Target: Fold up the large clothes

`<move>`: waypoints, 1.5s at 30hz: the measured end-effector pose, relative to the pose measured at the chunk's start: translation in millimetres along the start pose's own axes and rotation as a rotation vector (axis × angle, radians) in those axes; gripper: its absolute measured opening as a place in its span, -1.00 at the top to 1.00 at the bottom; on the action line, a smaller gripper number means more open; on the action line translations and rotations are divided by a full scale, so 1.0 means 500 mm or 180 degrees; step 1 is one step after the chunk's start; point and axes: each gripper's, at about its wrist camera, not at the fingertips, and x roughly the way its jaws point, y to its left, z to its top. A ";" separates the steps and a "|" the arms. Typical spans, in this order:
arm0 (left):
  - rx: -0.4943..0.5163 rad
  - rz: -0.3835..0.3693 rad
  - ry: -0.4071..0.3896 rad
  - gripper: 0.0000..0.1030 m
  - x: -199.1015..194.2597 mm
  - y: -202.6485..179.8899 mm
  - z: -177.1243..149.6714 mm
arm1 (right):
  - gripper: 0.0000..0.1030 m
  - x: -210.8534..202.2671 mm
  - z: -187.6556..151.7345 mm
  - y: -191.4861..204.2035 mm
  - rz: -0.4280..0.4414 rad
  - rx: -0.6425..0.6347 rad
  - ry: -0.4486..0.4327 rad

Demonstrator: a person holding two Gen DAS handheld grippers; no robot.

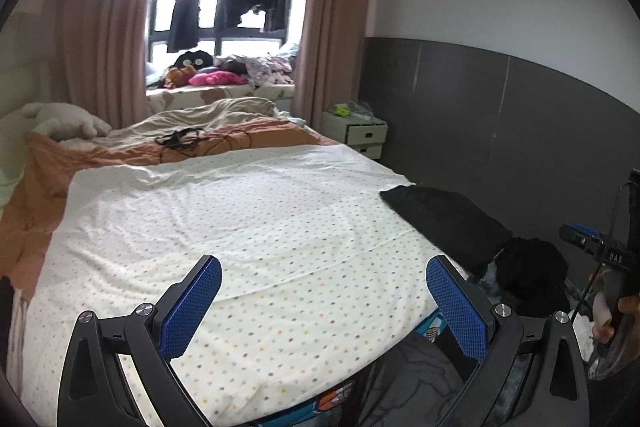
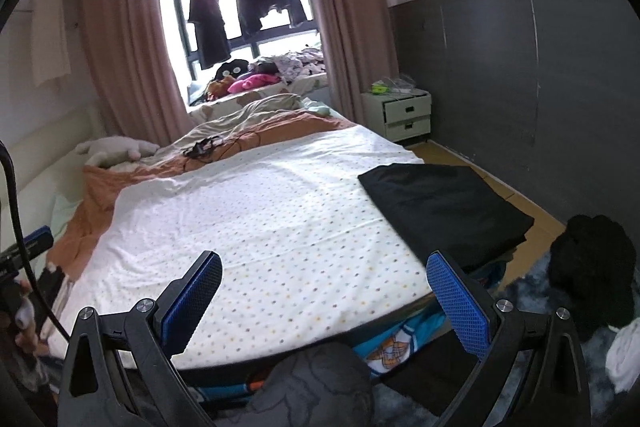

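Your left gripper [image 1: 324, 307] and right gripper [image 2: 324, 307] both hang over the near edge of the bed [image 2: 280, 227] with jaws spread wide and holding nothing, which I judge to be a pause between garments. A folded black garment [image 2: 440, 203] lies flat at the bed's right edge, seemingly set aside to leave the dotted sheet [image 1: 240, 227] free as a folding surface. The crumpled black clothing [image 2: 592, 255] sits on the floor to the near right, apparently next to fold, well apart from either gripper.

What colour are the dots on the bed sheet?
Mixed: orange, grey, blue on the cream sheet; right wrist view is clearest.
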 end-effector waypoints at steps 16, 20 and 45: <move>-0.0078 0.0502 -0.0251 -0.99 -0.055 0.034 -0.136 | -0.99 -0.012 -0.122 0.070 0.0087 -0.0076 -0.0253; -0.0160 0.0510 -0.0279 -0.99 -0.058 0.041 -0.167 | -0.99 0.006 -0.149 0.078 0.0142 -0.0023 -0.0217; -0.0102 0.0580 -0.0084 -0.99 -0.053 0.013 -0.221 | -0.99 0.031 -0.202 0.099 0.0130 0.0007 -0.0260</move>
